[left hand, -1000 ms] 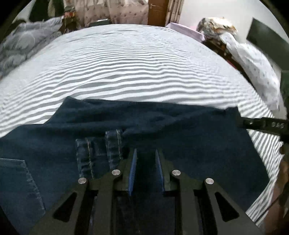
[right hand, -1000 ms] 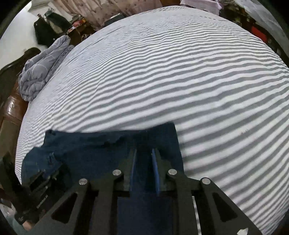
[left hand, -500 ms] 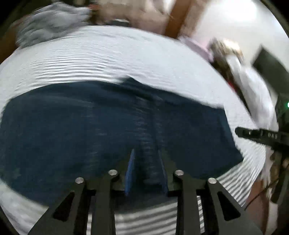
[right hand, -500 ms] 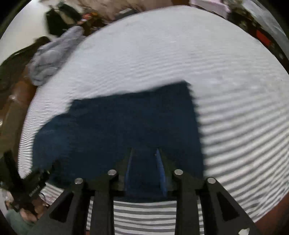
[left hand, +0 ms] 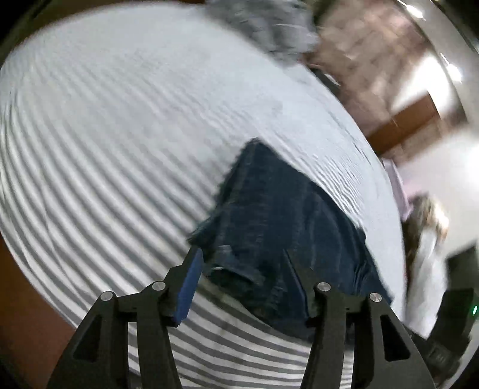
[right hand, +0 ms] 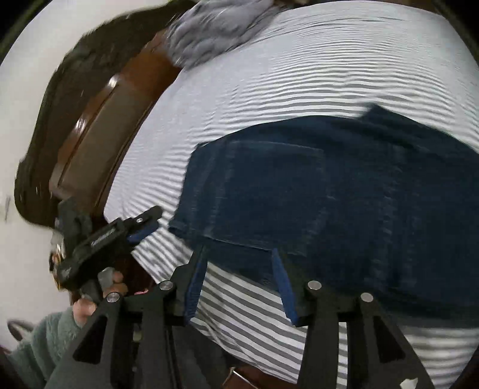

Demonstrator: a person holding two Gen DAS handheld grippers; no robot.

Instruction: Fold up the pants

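Note:
The dark blue jeans (left hand: 278, 227) lie folded flat on the striped bed sheet (left hand: 104, 149), near its front edge. My left gripper (left hand: 242, 254) hovers just short of the jeans' near corner. Its jaws are opening and no cloth is pinched between the blue pads. In the right wrist view the jeans (right hand: 329, 203) spread across the middle, a back pocket facing up. My right gripper (right hand: 239, 251) hangs over their near edge, jaws opening, nothing pressed between them. The left gripper (right hand: 154, 221) shows at the left, held by a hand in a green fleecy sleeve (right hand: 45, 344).
A crumpled grey blanket (right hand: 215, 27) lies at the far end of the bed. A brown wooden bed frame (right hand: 98, 143) runs along the sheet's left side. Striped sheet (right hand: 299, 74) stretches beyond the jeans. Curtains and a wooden door (left hand: 404, 122) stand behind the bed.
Both grippers have let go of the jeans and pulled back toward the bed's edge, rolling as they went. Their jaws have widened. The jeans now lie folded over on themselves.

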